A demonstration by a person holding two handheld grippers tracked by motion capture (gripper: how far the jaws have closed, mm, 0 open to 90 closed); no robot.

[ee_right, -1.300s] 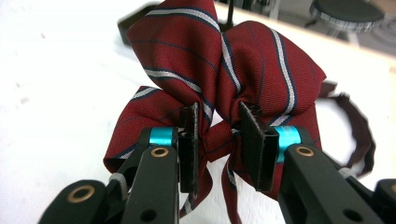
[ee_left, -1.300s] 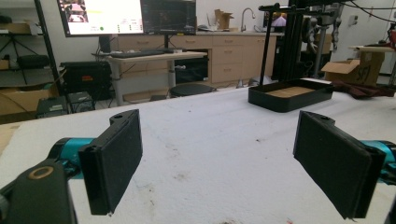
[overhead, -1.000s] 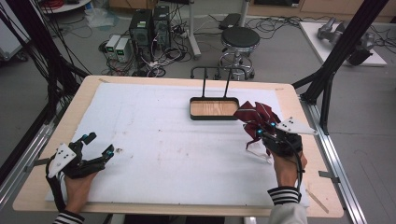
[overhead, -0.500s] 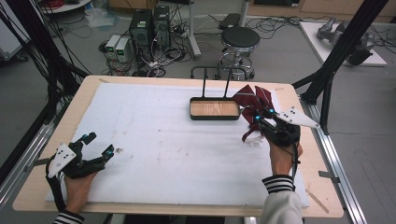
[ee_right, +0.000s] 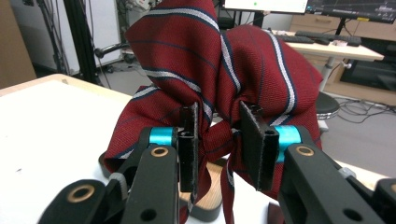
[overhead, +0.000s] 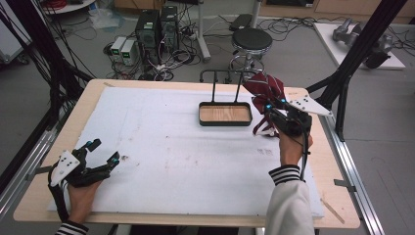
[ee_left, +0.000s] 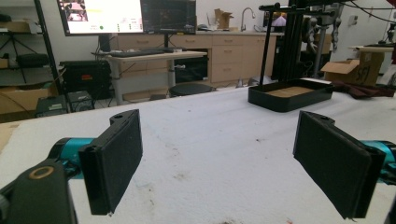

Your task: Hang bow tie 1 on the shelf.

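Observation:
A dark red necktie (overhead: 266, 88) with white and navy stripes hangs bunched above the table's right side, with my right gripper (overhead: 270, 108) shut on it. In the right gripper view the tie (ee_right: 224, 70) bulges over both pads and my right gripper (ee_right: 218, 140) pinches a fold of it. A loose end dangles to the white table cover. Just left of the tie sits a shallow black tray (overhead: 201, 115) with a wooden floor, seen far off as the tray (ee_left: 275, 100) in the left gripper view. My left gripper (overhead: 103, 152) rests open at the front left, and my left gripper (ee_left: 217, 158) has nothing between its pads.
A black two-post rack (overhead: 215, 73) stands behind the tray at the table's far edge. The white table cover (overhead: 161, 147) spreads between the two hands. A stool (overhead: 251, 40) and computer boxes stand on the floor beyond the table. A black frame post (overhead: 342, 78) rises at the right.
My right gripper has risen and moved away from me toward the far edge, lifting the tie with it. The left hand has stayed still.

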